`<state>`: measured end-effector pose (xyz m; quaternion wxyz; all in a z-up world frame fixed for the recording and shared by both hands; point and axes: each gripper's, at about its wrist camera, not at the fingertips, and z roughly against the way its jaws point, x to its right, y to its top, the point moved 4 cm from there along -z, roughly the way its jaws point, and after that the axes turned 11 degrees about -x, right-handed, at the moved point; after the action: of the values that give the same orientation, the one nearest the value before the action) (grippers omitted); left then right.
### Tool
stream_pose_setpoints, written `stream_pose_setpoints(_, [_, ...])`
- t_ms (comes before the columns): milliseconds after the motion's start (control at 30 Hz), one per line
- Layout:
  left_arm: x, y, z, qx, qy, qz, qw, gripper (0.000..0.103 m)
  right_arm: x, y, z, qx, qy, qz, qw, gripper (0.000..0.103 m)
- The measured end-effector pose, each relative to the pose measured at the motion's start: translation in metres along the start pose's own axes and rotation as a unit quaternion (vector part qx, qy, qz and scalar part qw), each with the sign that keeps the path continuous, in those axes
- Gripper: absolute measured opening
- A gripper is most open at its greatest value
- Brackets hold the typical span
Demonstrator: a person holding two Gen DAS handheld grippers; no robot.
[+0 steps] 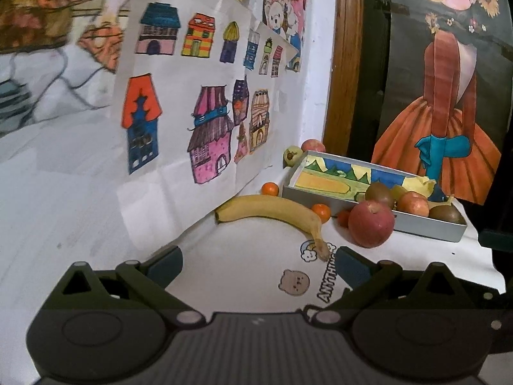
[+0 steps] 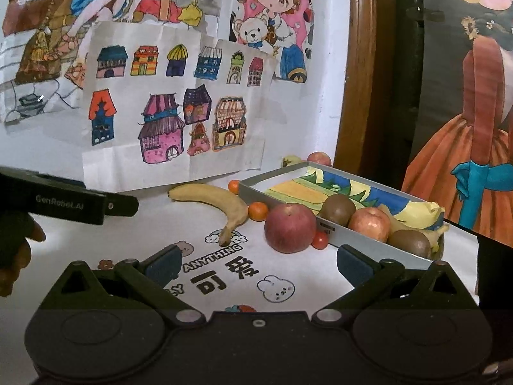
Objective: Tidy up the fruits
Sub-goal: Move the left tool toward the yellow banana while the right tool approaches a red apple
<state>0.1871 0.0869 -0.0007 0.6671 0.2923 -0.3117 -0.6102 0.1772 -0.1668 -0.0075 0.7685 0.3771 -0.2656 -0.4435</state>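
Cherry tomato clearest by right wrist; both hand-held grippers released.

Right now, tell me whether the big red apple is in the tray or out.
Out. The big red apple sits on the tablecloth against the outside of the tray wall, beside a cherry tomato.

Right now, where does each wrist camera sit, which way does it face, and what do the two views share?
Left wrist: low over the table, facing the banana, big apple and tray; its own open fingers show.
Right wrist: further right, facing the same fruit; its open fingers show, plus the left gripper and a hand at the left edge.
Shared: banana, big apple, tray, house drawings.
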Motion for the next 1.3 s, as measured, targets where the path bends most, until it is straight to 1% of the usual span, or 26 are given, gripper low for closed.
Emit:
stream_pose_setpoints(167, [0.005,0.015,-0.02,-0.007,0.004,-0.012,0.9999,0.103,0.009,0.011,-0.017,0.001,-0.008,0.024,1.0,0.102])
stream_pose_setpoints(333, [0.012,0.029,-0.045,-0.014,0.003,-0.017,0.9997,0.103,0.022,0.024,-0.039,0.007,-0.007,0.038,0.999,0.102])
stream_pose_setpoints(533, [0.019,0.045,-0.078,-0.021,-0.004,-0.01,0.9997,0.103,0.035,0.032,-0.076,-0.017,-0.005,0.038,0.999,0.102])
stream_pose_setpoints(833, [0.031,0.063,-0.123,-0.035,-0.009,0.009,0.9993,0.103,0.042,0.032,-0.115,-0.038,0.01,0.024,0.999,0.102])
stream_pose_setpoints(1067, [0.04,0.071,-0.148,-0.042,-0.01,0.023,0.9988,0.103,0.042,0.034,-0.13,-0.037,0.013,0.015,0.999,0.102])
stream_pose_setpoints(1300, [0.04,0.076,-0.168,-0.05,0.0,0.059,0.997,0.103,0.038,0.036,-0.141,-0.038,0.024,0.017,0.999,0.102])
